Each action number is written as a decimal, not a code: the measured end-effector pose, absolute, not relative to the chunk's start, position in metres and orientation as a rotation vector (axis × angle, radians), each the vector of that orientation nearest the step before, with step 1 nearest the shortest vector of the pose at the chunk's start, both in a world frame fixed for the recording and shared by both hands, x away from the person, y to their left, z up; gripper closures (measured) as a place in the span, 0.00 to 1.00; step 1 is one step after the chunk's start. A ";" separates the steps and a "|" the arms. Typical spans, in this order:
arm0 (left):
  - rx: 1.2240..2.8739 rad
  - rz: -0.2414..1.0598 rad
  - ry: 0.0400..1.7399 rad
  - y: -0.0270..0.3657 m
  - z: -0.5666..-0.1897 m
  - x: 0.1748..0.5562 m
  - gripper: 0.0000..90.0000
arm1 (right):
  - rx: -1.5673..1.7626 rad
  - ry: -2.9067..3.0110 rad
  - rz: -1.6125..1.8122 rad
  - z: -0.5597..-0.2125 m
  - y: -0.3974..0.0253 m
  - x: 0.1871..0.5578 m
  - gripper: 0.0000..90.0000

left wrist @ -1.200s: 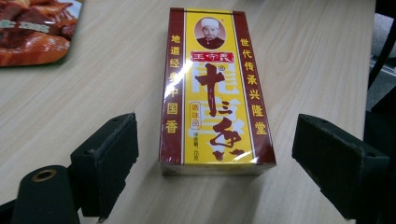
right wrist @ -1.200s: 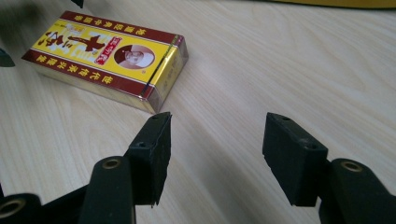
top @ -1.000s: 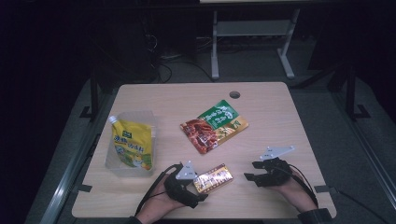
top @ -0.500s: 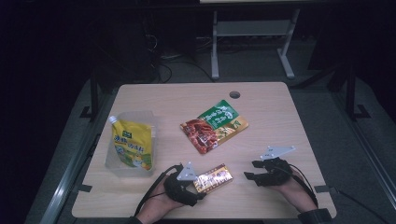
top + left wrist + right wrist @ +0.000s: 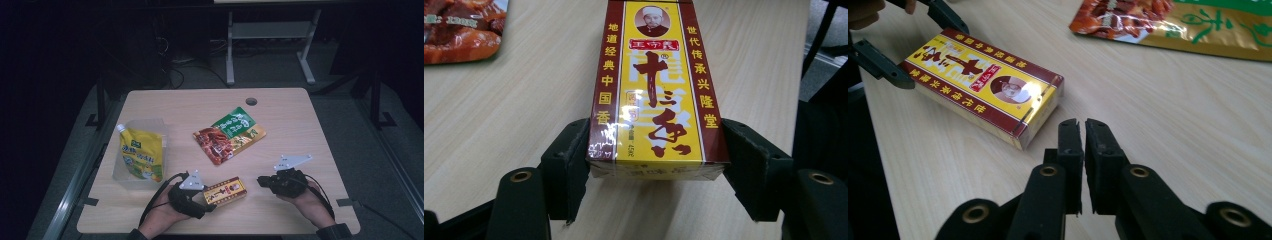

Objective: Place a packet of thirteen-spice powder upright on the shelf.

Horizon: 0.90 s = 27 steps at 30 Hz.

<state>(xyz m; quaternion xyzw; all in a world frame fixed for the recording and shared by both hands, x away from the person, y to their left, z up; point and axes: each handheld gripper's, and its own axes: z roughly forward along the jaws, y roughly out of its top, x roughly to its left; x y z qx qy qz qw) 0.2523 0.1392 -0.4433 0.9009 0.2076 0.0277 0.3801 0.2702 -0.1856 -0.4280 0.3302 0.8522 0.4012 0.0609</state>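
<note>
While the yellow and maroon box (image 5: 226,191) lies flat on the tabletop (image 5: 300,125) near its front edge, the left hand-held gripper (image 5: 209,199) has its two black jaws set one on each long side of the box's near end. In the left gripper view the box (image 5: 657,85) runs lengthwise away from the camera, its printed face up, and both pads (image 5: 571,155) sit against or just beside the maroon side panels (whether they press or merely touch cannot be told). In the right gripper view those same jaws stand along both sides of the box (image 5: 983,85) at its far end, so the left hand-held gripper is closed about the box without lifting it; the underside rests on the wood.

The right hand-held gripper (image 5: 263,181) lies just to the right of the box, held low over the tabletop in the person's right hand (image 5: 305,197). Its jaws are together with only a thin slit between the pads, and they hold nothing. Their tips (image 5: 1081,125) point toward the near corner of the box, close to it but apart.

Farther back, near the middle of the tabletop, lies a red and green snack pouch (image 5: 229,134), flat and turned at a slant. At the left lies a yellow spouted pouch (image 5: 141,156) on a clear plastic wrapper, well apart from the box.
</note>
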 end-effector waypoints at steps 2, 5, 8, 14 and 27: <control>2.291 0.073 0.521 0.142 -0.441 0.252 0.35 | 0.976 2.590 1.220 -0.428 -0.182 0.272 0.97; 2.287 0.069 0.514 0.144 -0.438 0.251 0.35 | 0.951 2.607 1.219 -0.427 -0.174 0.274 0.99; 2.282 0.070 0.511 0.145 -0.436 0.251 0.35 | 0.903 2.613 1.238 -0.427 -0.164 0.280 1.00; 2.289 0.064 0.512 0.145 -0.437 0.251 0.35 | 0.859 2.650 1.237 -0.427 -0.148 0.282 1.00; 2.273 0.061 0.505 0.145 -0.433 0.249 0.35 | 0.818 2.709 1.193 -0.437 -0.139 0.281 1.00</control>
